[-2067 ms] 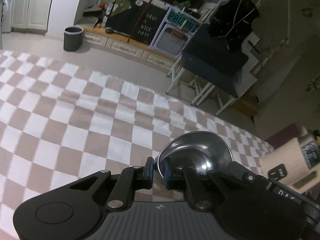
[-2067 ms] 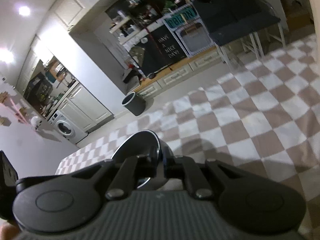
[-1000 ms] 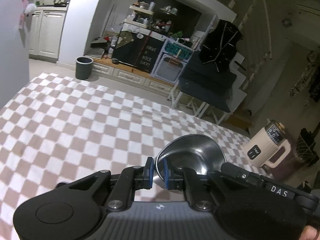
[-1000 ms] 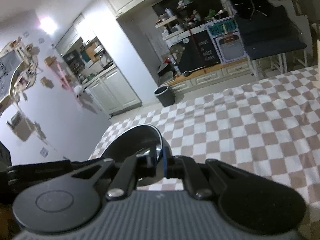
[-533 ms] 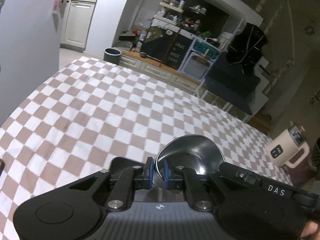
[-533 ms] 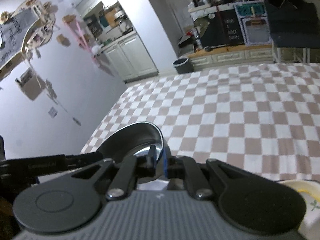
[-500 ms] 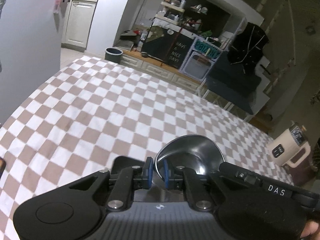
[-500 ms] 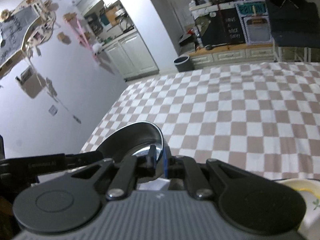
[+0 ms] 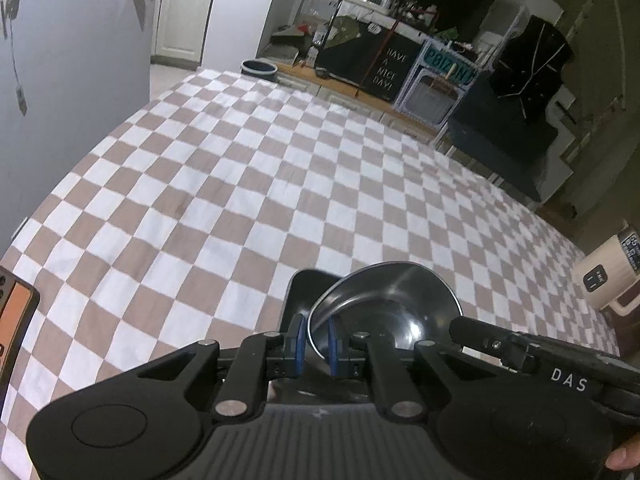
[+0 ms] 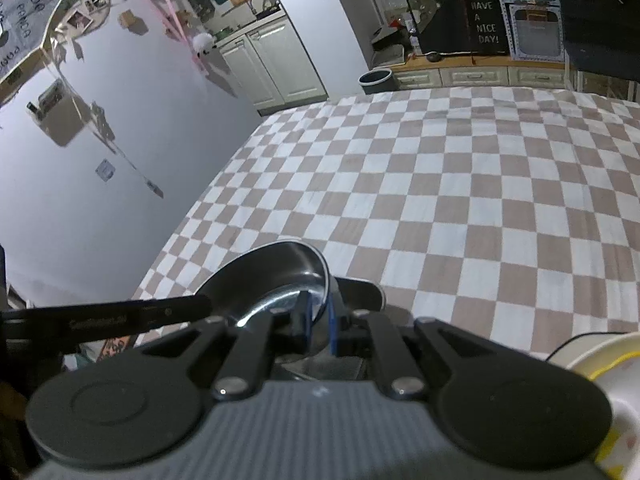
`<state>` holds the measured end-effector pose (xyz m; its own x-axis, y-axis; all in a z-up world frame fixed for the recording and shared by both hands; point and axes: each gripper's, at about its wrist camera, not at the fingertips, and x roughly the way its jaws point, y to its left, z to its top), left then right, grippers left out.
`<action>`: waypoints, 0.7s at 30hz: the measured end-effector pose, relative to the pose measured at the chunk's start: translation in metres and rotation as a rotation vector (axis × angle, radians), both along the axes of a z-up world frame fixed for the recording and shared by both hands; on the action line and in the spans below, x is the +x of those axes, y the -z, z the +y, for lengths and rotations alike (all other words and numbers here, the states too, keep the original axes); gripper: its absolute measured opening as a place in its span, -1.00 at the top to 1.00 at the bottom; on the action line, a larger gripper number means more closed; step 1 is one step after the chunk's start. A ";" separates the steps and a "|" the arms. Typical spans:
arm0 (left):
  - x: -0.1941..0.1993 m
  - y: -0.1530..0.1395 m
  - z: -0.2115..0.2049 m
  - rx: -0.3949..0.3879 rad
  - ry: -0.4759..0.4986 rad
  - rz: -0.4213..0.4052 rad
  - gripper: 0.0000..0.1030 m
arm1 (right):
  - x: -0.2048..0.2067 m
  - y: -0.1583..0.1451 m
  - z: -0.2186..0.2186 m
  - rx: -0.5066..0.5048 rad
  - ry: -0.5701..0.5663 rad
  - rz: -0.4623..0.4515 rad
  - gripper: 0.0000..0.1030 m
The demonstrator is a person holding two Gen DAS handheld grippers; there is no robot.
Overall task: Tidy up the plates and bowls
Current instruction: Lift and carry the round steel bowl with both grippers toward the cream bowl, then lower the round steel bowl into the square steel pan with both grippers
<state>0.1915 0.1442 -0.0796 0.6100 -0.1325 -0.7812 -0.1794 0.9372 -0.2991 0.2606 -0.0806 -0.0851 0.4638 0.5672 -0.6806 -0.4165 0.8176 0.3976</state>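
**Steel bowl carried in over the checked table, both grippers pinching its rim**

The left gripper (image 9: 316,336) was nearly closed, its blue pads clamped on the near rim of a shiny round stainless-steel bowl (image 9: 384,312). The right gripper (image 10: 320,322) pinched the opposite rim of the same steel bowl (image 10: 276,276), its jaws almost shut on the thin metal. Each wrist view showed the other gripper's black arm reaching in at the bowl's far edge.

Compared with the views from a couple of seconds before, both cameras had tipped downward and moved in over the brown-and-white checked tablecloth (image 9: 248,184). More cloth filled the pictures, and a dark rounded-square tray (image 9: 308,292) had come into sight just beyond and under the bowl. A pale yellow-rimmed plate (image 10: 600,364) had also appeared at the right wrist view's lower right edge.

The bowl seemed to hang above the tray rather than rest on it, though contact was hidden. The carry looked nearly over, with setting down probably next.
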 end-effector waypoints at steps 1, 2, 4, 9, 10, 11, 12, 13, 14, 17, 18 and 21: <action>0.001 0.002 0.001 -0.003 -0.001 0.008 0.78 | -0.002 0.000 0.003 -0.002 -0.002 0.002 0.79; 0.001 0.003 0.002 -0.006 -0.001 0.012 0.78 | -0.002 0.001 0.003 -0.004 -0.004 0.005 0.76; 0.002 0.006 0.001 -0.006 0.004 0.025 0.75 | 0.000 0.002 0.006 -0.009 -0.006 0.010 0.74; 0.008 0.012 -0.008 0.014 0.034 0.048 0.66 | 0.005 0.006 0.007 -0.023 0.004 0.032 0.72; 0.010 0.013 -0.010 0.021 0.040 0.054 0.66 | 0.006 0.008 0.007 -0.026 0.007 0.038 0.69; 0.011 0.015 -0.012 0.028 0.045 0.059 0.66 | 0.007 0.009 0.007 -0.030 0.009 0.041 0.68; 0.013 0.016 -0.013 0.036 0.051 0.064 0.66 | 0.008 0.010 0.006 -0.033 0.012 0.044 0.68; 0.014 0.018 -0.015 0.043 0.056 0.068 0.66 | 0.009 0.011 0.005 -0.033 0.016 0.046 0.68; 0.016 0.019 -0.017 0.050 0.060 0.073 0.66 | 0.010 0.012 0.005 -0.031 0.020 0.049 0.68; 0.019 0.022 -0.018 0.058 0.069 0.085 0.65 | 0.014 0.015 0.006 -0.020 0.036 0.060 0.68; 0.020 0.023 -0.018 0.059 0.070 0.089 0.65 | 0.016 0.016 0.007 -0.017 0.040 0.064 0.68; 0.021 0.025 -0.018 0.063 0.074 0.101 0.65 | 0.021 0.020 0.010 -0.021 0.047 0.076 0.68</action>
<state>0.2123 0.1265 -0.1041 0.5185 -0.1233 -0.8462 -0.1350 0.9653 -0.2234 0.2812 -0.0708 -0.1053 0.4358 0.5314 -0.7264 -0.3470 0.8439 0.4092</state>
